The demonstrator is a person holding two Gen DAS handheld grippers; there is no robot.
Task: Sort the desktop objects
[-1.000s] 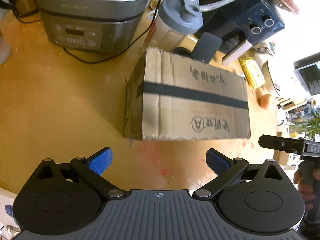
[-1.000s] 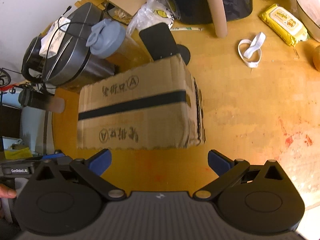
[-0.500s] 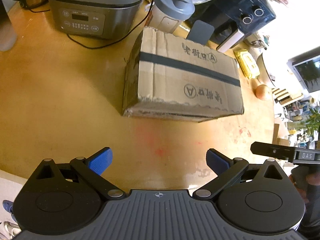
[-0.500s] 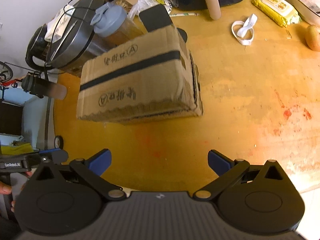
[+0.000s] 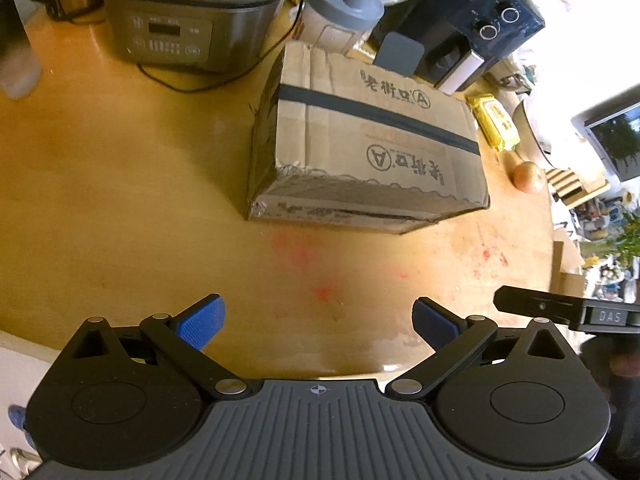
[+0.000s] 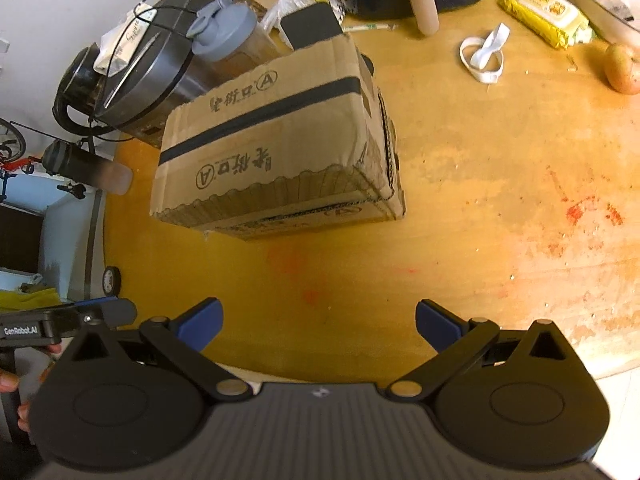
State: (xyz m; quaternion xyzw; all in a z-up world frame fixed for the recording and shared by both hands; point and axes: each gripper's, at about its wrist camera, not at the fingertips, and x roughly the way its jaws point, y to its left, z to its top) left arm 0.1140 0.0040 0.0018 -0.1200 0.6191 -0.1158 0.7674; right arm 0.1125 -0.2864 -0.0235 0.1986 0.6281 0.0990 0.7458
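A closed cardboard box [image 5: 372, 144] with a dark tape stripe and printed characters lies on the wooden table [image 5: 120, 200]; the right wrist view shows the same box [image 6: 276, 140]. My left gripper [image 5: 318, 322] hovers open near the table's front edge, well short of the box, with nothing between its blue pads. My right gripper [image 6: 318, 324] is open too, empty, and equally far back from the box. A yellow wipes packet [image 6: 544, 16], a white strap loop [image 6: 484, 54] and a round fruit [image 6: 622, 68] lie to the right of the box.
Behind the box stand a grey rice cooker [image 5: 188, 12], a shaker bottle with a grey lid [image 5: 344, 8], a dark phone-like slab [image 5: 400, 54] and a black appliance with dials [image 5: 472, 20]. A black cable [image 5: 192, 80] trails across the table. Red stains mark the wood.
Both grippers have drawn back and risen from the box, so it looks smaller and farther away and its front side now shows. Jaws stayed open.
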